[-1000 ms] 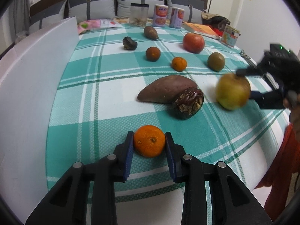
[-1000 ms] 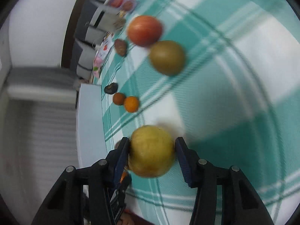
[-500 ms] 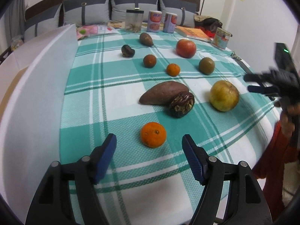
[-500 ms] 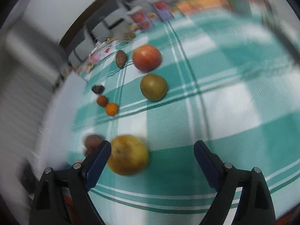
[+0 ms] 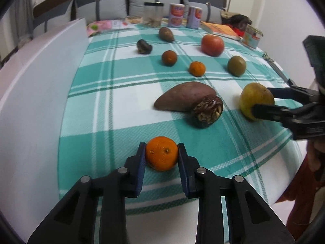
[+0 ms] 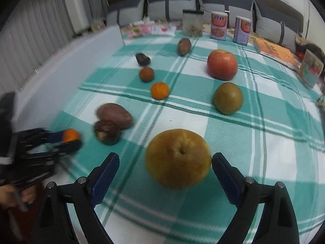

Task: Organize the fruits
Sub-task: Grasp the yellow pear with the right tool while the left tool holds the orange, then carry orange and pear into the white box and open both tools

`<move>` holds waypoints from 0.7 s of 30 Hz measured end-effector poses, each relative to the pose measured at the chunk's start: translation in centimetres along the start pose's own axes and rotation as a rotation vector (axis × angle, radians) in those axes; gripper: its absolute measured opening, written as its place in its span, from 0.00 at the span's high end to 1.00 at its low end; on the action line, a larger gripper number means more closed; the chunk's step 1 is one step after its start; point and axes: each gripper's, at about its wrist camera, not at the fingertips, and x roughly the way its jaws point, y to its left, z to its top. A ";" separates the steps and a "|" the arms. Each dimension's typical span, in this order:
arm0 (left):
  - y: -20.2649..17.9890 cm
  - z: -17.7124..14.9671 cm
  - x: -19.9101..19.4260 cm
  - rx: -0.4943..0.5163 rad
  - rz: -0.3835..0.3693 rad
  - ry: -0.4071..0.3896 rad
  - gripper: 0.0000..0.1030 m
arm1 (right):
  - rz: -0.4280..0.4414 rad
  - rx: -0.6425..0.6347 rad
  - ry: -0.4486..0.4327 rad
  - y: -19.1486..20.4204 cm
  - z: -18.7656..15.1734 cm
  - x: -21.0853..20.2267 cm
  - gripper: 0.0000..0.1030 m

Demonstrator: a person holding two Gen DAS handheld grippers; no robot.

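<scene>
Teal-checked cloth (image 5: 126, 105) covers the whole surface, with fruit set out in loose rows. A sweet potato (image 5: 184, 96) lies near its middle, and a wrinkled brown fruit (image 5: 208, 111) is touching the potato's 4 o'clock end.

Over at 3 o'clock sits the big yellow pear (image 6: 177, 158), near the cloth's edge. The right gripper (image 6: 165, 159) has its jaws spread either side of it and they have just been closing. One blue pad looks to be at the skin while the other stands clear. If one pad arrives first, I'd expect it to shove the round pear sideways. With the edge so close, it could roll off.

At 6 o'clock, the left gripper (image 5: 161, 150) has its jaws pinching the orange (image 5: 161, 155), which rests on the cloth. The pads sit at its widest part, so a soft skin might squash or slip out. Carried toward 1 o'clock, it could knock the brown fruit.
</scene>
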 end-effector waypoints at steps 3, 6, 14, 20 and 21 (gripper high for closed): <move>0.4 -0.3 -0.2 -0.021 0.001 0.015 0.71 | -0.010 0.052 0.048 -0.9 0.3 0.2 0.32; 0.4 -0.5 0.3 -0.038 -0.006 0.035 0.71 | -0.008 0.055 0.088 -1.3 0.3 0.0 0.31; 0.1 -0.5 0.3 -0.032 -0.003 0.021 0.71 | -0.047 0.021 0.123 -0.4 0.7 1.3 0.30; 0.5 -0.2 -0.6 -0.062 -0.022 0.003 0.72 | 0.016 0.116 0.120 -1.4 0.3 0.4 0.32; 0.5 0.2 -1.4 -0.080 -0.043 -0.008 0.73 | 0.038 0.139 0.110 -1.6 0.3 -0.3 0.32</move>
